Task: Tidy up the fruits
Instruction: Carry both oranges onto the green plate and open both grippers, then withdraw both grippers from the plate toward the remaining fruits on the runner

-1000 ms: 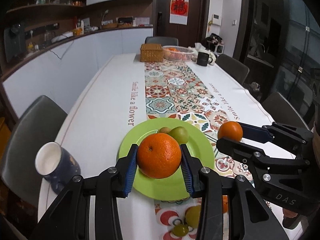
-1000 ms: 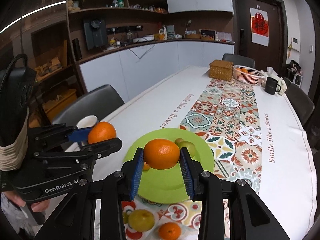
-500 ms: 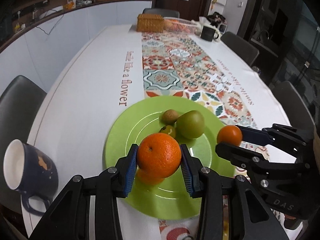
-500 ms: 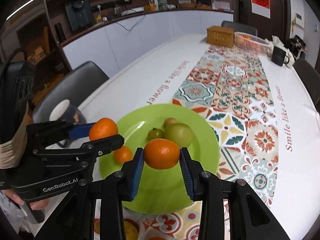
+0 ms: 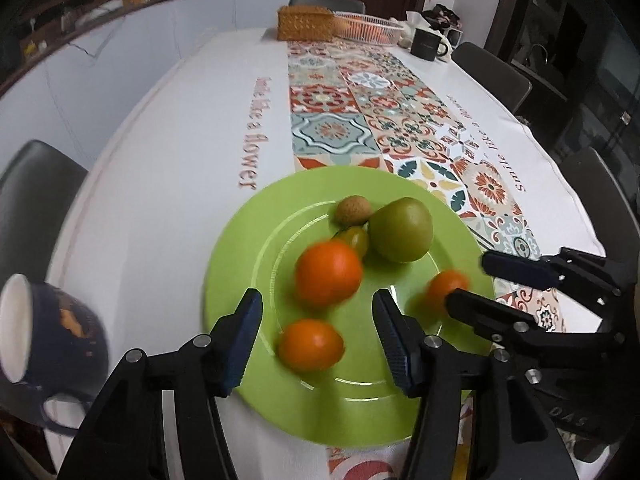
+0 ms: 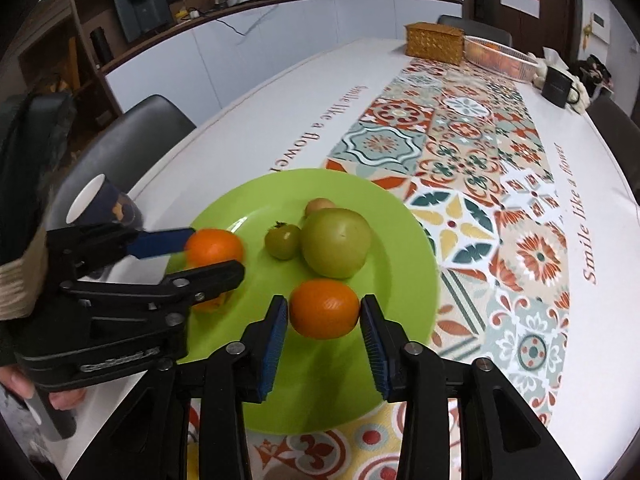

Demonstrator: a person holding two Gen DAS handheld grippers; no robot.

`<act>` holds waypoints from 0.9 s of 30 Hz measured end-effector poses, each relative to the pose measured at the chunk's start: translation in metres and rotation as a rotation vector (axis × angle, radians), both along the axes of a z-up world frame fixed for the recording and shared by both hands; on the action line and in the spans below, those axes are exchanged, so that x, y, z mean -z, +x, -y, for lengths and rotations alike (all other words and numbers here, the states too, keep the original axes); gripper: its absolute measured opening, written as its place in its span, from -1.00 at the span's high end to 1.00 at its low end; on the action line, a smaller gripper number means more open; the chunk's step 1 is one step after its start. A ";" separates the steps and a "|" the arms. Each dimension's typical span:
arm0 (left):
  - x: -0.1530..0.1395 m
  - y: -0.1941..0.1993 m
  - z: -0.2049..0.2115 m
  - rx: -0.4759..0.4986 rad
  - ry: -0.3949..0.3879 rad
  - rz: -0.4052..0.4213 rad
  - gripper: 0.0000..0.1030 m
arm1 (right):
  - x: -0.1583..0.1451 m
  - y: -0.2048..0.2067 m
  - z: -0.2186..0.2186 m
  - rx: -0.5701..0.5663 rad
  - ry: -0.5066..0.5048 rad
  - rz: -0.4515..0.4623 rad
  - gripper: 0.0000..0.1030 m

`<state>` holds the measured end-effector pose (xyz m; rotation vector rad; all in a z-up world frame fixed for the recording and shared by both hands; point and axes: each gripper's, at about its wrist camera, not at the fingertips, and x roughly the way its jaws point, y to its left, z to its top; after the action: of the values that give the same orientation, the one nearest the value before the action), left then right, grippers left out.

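A green plate [image 5: 240, 280] [image 6: 400, 240] holds a green pear-like fruit [image 5: 400, 234] [image 6: 336, 242], a small green tomato [image 5: 356, 240] [image 6: 282, 240], a brown fruit [image 5: 352, 210] and a small orange [image 5: 310, 344]. My left gripper [image 5: 318, 336] [image 6: 216, 254] is opening. Its big orange [image 5: 328, 274] [image 6: 214, 248], blurred, lies free just beyond the pads. My right gripper [image 6: 324, 336] [image 5: 468, 278] is opening too. Another orange [image 6: 324, 308] [image 5: 446, 284] sits between its blue pads with a thin gap on each side.
A dark blue mug [image 5: 48, 332] [image 6: 104, 204] stands left of the plate near the table edge. At the far end are a wicker box [image 5: 306, 22], a pink basket [image 5: 368, 26] and a black mug [image 5: 428, 42]. Dark chairs [image 6: 132, 136] ring the table.
Both grippers came down over the plate, each shut on an orange. Their jaws have now spread, and the left orange has slipped forward onto the plate.
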<state>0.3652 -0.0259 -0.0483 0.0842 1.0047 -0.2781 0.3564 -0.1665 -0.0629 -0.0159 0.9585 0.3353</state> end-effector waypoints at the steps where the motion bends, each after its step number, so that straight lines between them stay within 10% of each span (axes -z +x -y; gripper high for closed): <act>1: -0.003 -0.003 -0.001 -0.004 0.010 0.014 -0.15 | -0.002 -0.003 0.002 0.007 0.001 0.009 0.08; 27: -0.101 -0.160 -0.007 -0.121 0.029 0.323 -0.59 | -0.092 -0.146 0.018 0.063 0.020 0.355 -0.35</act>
<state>0.2052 -0.0187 0.0527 0.0912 0.6901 -0.1337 0.2106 -0.1842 0.0288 -0.0262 0.6029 0.2720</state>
